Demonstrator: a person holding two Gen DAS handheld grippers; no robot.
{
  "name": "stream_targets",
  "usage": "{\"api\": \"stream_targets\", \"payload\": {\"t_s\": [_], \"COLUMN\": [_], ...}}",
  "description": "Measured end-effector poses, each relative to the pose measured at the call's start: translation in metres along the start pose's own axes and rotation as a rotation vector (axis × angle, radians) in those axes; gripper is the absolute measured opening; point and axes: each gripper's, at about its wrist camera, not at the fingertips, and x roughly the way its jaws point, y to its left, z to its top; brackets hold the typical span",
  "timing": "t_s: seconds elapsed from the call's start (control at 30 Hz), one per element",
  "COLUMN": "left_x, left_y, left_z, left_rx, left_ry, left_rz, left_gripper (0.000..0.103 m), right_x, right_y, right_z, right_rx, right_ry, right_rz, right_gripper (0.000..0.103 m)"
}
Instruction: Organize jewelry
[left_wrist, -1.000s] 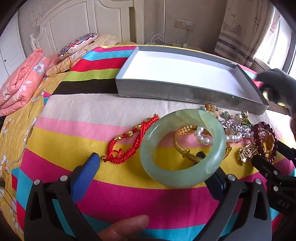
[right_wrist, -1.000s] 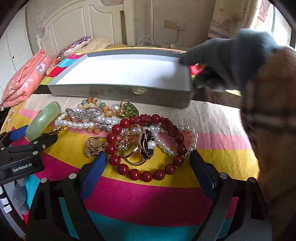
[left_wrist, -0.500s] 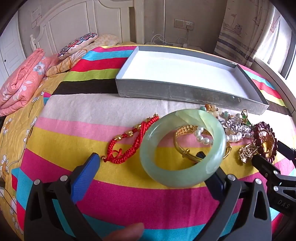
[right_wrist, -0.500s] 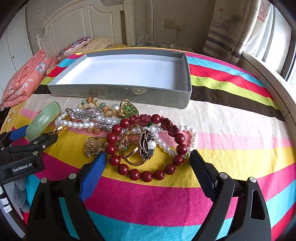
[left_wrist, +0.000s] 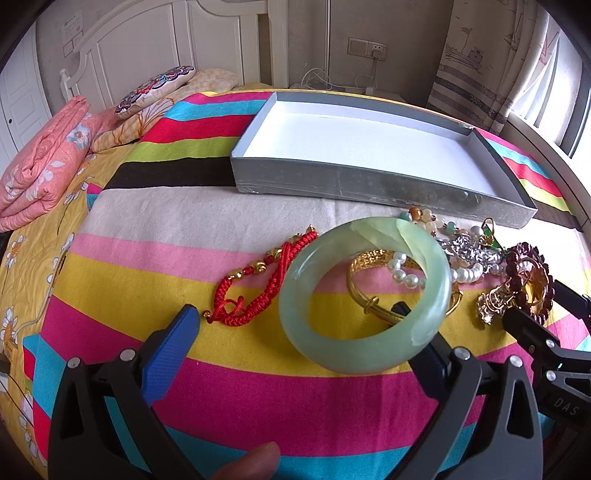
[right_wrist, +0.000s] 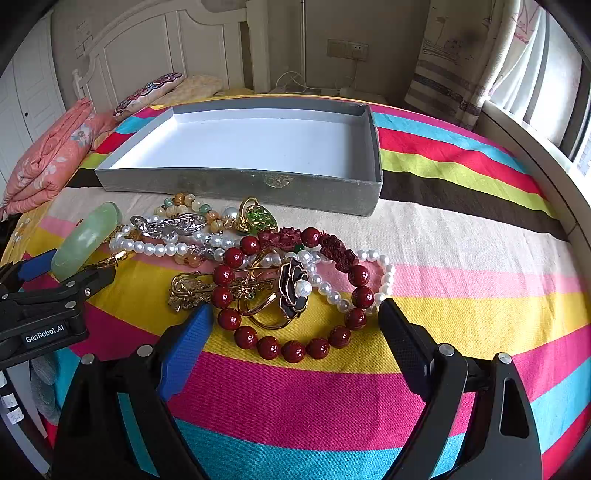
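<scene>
A pile of jewelry lies on a striped bedspread in front of an empty grey box (left_wrist: 369, 184) (right_wrist: 236, 184) with a white floor. My left gripper (left_wrist: 295, 325) is open; a pale green jade bangle (left_wrist: 364, 295) (right_wrist: 86, 240) leans tilted on its right finger, beside a red cord bracelet (left_wrist: 258, 284) and a gold bangle (left_wrist: 373, 288). My right gripper (right_wrist: 295, 325) is open, its fingers either side of a dark red bead bracelet (right_wrist: 295, 347), a black flower brooch (right_wrist: 293, 288) and a pearl strand (right_wrist: 166, 249).
Folded pink bedding (left_wrist: 40, 166) and a pillow (left_wrist: 155, 88) lie at the far left. A curtain and window edge (right_wrist: 517, 92) stand at the right. The left gripper's body (right_wrist: 44, 306) shows at the right wrist view's left edge.
A gloved hand that was at the box's right end a second ago has left both views. The grippers and jewelry have barely moved.
</scene>
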Motion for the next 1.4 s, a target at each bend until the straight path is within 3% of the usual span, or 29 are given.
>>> {"api": "stream_targets", "payload": {"t_s": [1.4], "left_x": [-0.0010], "left_y": [0.0012], "left_z": [0.0002], "left_rx": [0.001], "left_ry": [0.003], "left_rz": [0.001], "left_gripper": [0.101], "right_x": [-0.0015], "right_y": [-0.0005], "right_z": [-0.0001], "right_rx": [-0.014], "right_ry": [0.000], "right_rz": [0.010], "right_gripper": [0.087]}}
